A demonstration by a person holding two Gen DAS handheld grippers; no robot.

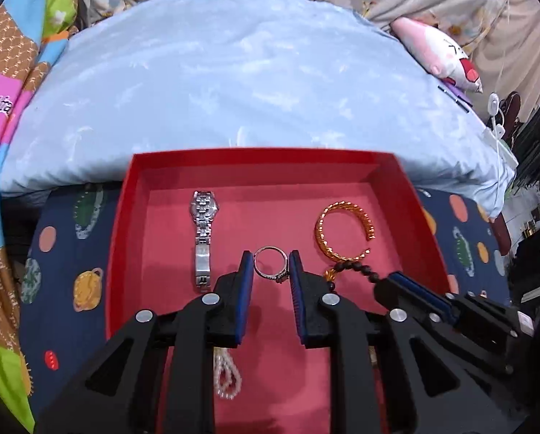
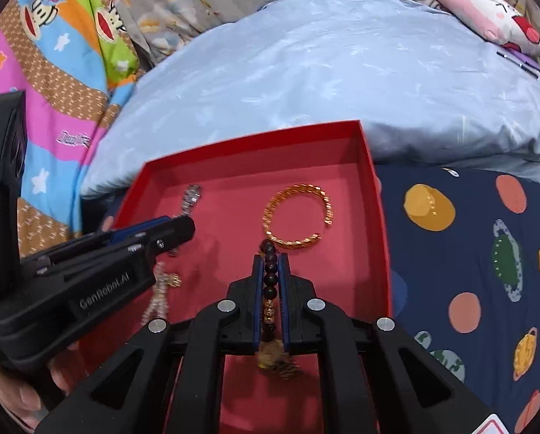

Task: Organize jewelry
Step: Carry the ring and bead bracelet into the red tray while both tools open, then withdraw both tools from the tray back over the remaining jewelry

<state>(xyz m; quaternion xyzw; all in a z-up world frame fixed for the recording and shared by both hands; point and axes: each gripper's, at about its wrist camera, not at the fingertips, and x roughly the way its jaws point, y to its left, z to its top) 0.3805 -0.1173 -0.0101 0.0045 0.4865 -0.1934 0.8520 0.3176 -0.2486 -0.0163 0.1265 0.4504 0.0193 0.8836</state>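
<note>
A red box holds the jewelry. In the left wrist view a silver watch lies at the left, a gold twisted bangle at the right, and a pearl strand under the gripper. My left gripper holds a silver ring between its fingertips over the box floor. My right gripper is shut on a dark bead bracelet with gold beads, just in front of the bangle; it also shows in the left wrist view.
The box sits on a navy planet-print sheet. A light blue pillow lies behind it. A colourful blanket is at the left and a pink plush toy at the far right.
</note>
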